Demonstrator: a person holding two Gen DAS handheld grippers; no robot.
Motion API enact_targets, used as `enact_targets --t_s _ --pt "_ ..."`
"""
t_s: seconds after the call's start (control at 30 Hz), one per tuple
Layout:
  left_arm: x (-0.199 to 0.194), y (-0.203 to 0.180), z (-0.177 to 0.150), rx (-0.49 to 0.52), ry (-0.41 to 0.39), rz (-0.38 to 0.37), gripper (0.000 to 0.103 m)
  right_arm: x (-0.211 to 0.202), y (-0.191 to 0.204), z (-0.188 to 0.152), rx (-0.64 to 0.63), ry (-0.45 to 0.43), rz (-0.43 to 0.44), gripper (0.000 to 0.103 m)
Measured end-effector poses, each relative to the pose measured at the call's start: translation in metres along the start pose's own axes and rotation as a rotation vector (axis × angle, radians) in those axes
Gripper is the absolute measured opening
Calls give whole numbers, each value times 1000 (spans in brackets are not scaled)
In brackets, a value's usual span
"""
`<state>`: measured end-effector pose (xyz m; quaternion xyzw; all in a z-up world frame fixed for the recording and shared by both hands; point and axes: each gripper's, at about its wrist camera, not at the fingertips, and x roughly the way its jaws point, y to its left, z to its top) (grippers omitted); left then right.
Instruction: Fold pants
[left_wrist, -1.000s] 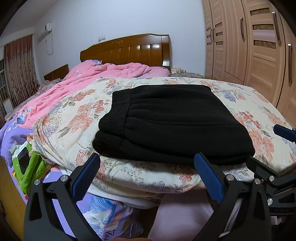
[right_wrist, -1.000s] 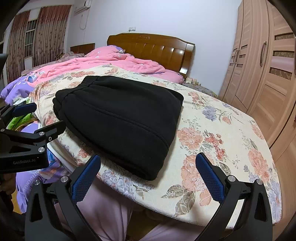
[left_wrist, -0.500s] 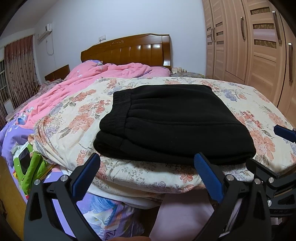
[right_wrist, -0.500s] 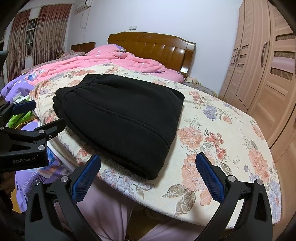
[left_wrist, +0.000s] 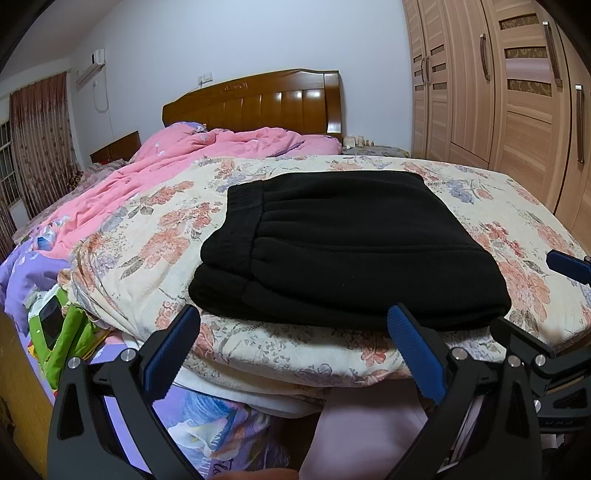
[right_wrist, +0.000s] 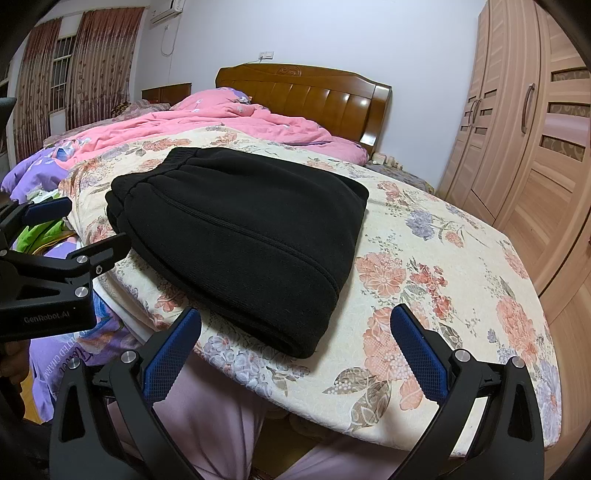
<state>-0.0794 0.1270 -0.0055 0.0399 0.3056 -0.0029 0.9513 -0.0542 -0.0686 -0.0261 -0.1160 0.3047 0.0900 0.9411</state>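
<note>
A wide bed fills the room, its top layer a cream floral quilt (left_wrist: 155, 236) spread flat to the near edge, where it drapes over paler bedding beneath. The black pants (left_wrist: 351, 251) lie folded into a compact rectangle on that quilt, close to the near edge, elastic waistband turned toward the left side of the bed. Behind them a rumpled pink duvet (left_wrist: 207, 151) is bunched against a glossy wooden headboard (left_wrist: 258, 103), and a purple printed sheet (left_wrist: 22, 273) hangs at the bed's left corner. Tall light-wood wardrobe doors (right_wrist: 532, 122) with long handles line the wall on the right; reddish patterned curtains (right_wrist: 37, 85) cover a barred window on the left, with an air conditioner (left_wrist: 90, 66) mounted high on the white wall. The left gripper (left_wrist: 293, 345) hovers just short of the bed edge, its blue-padded fingers spread wide and empty. The right gripper (right_wrist: 295, 343) hangs likewise before the quilt, fingers wide apart, holding nothing, clear of the pants.
</note>
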Motion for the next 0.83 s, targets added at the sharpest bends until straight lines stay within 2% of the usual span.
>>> enact_targets --t_s 0.43,0.53,0.83 --pt "-1 0 4 3 -9 7 101 0 0 0 0 1 0 99" --pt "-3 -2 2 1 -24 32 101 0 0 0 1 1 0 99" --pt "1 7 -1 -29 12 20 101 2 -3 -1 0 2 3 99"
